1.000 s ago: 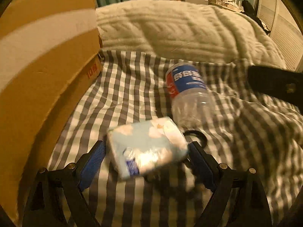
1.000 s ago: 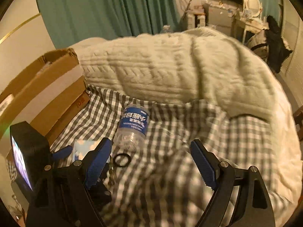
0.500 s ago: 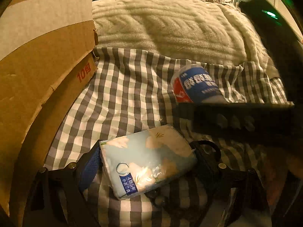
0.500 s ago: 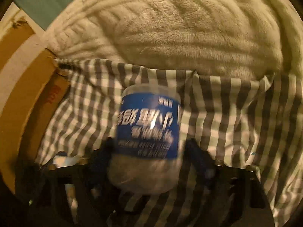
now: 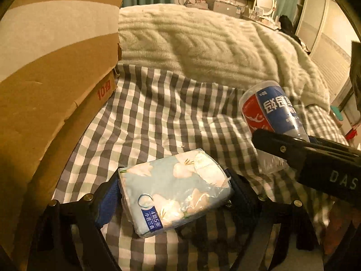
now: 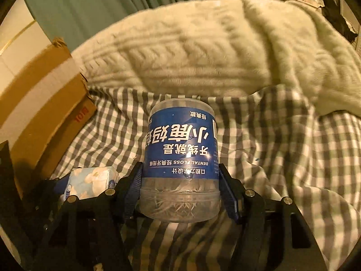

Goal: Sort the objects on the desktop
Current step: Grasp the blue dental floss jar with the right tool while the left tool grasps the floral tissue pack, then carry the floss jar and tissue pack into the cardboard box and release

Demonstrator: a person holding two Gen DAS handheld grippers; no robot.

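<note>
My left gripper [image 5: 174,194] is shut on a light-blue floral tissue pack [image 5: 173,192], held just above the grey checked sheet [image 5: 158,117]. The pack also shows in the right wrist view [image 6: 92,180]. My right gripper [image 6: 180,189] is shut on a clear plastic dental-floss jar [image 6: 181,158] with a blue label, which points away from me. In the left wrist view the jar [image 5: 270,113] sticks up at the right, above the right gripper's black body.
A brown cardboard box [image 5: 49,72] stands along the left, also in the right wrist view [image 6: 38,108]. A cream knitted blanket [image 5: 203,45] is heaped behind the sheet. Furniture and a mirror [image 5: 267,2] lie far back.
My right gripper moved down to the jar, closed on it and raised it off the sheet. My left gripper stayed shut on the tissue pack and shifted a little.
</note>
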